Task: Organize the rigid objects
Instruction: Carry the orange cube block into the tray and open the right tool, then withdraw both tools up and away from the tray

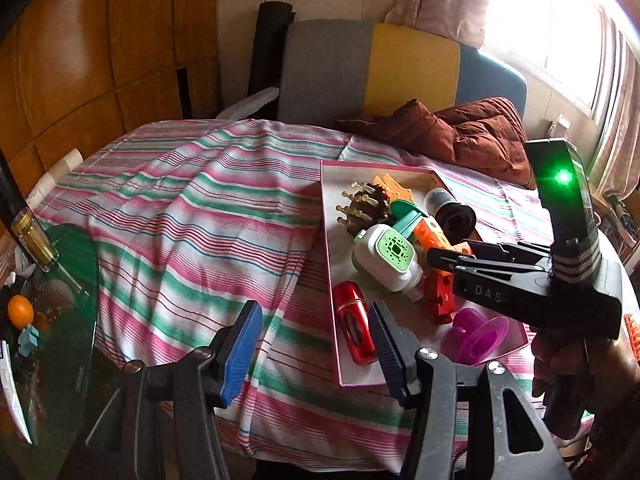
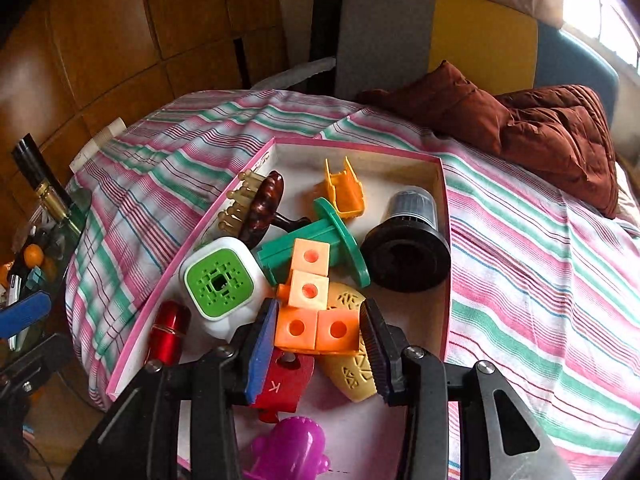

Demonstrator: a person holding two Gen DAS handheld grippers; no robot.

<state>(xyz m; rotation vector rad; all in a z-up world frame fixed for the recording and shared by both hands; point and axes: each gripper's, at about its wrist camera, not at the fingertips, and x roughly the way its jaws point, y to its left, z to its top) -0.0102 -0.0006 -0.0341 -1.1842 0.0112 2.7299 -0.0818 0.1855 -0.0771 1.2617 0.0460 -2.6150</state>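
Orange linked cubes (image 2: 316,330) lie atop the toy pile in the pink-rimmed box (image 2: 444,216) on the striped cloth (image 2: 540,280), between a white-and-green gadget (image 2: 218,284), a yellow perforated shell (image 2: 354,368) and a red block marked K (image 2: 286,384). Straddling the cubes is the right gripper (image 2: 318,354); its blue pads sit at their two sides, though I cannot tell whether they press. Off to the box's left, the left gripper (image 1: 316,354) hangs over bare cloth with jaws spread and empty, a red lighter-like case (image 1: 354,330) just beside its right pad.
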